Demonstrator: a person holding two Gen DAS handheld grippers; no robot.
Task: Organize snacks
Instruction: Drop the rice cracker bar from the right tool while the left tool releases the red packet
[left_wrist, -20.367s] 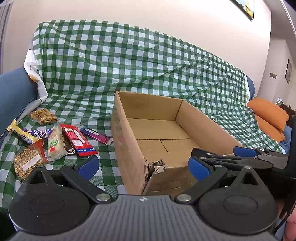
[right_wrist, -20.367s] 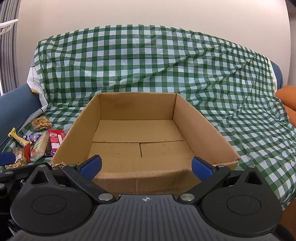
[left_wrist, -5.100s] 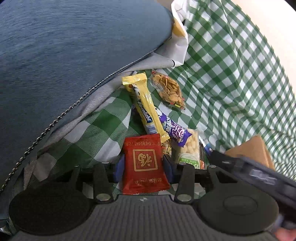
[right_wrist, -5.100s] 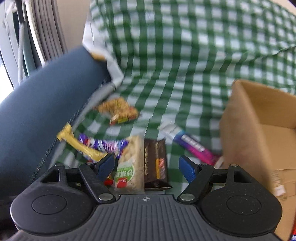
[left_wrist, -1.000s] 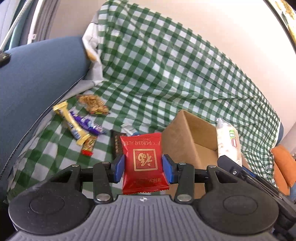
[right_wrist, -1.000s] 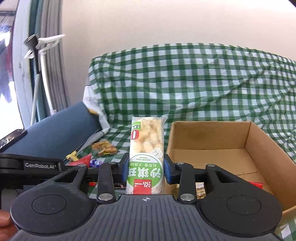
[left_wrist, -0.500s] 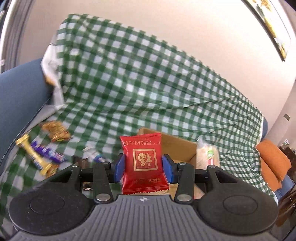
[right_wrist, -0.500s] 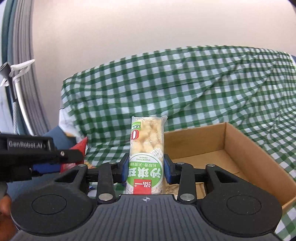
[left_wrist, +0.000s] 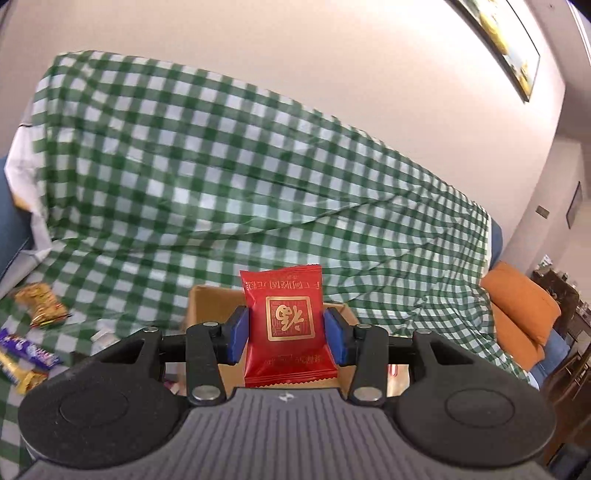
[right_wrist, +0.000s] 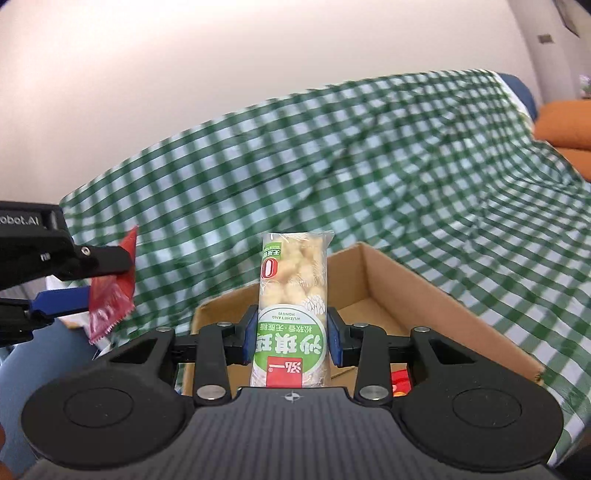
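Note:
My left gripper is shut on a red square snack packet, held upright above the near end of the cardboard box. My right gripper is shut on a tall clear pack of pale puffed snacks with a green label, held over the box. The left gripper with its red packet shows at the left of the right wrist view. A red packet lies in the box.
The box sits on a sofa draped in a green and white checked cloth. Loose snacks lie at the left: a brown bag, a purple bar, a yellow bar. Orange cushions lie at the right.
Both grippers have swung right and tilted up with their snacks still held. The box sits lower in both views, and the loose snacks have slid to the left edge.

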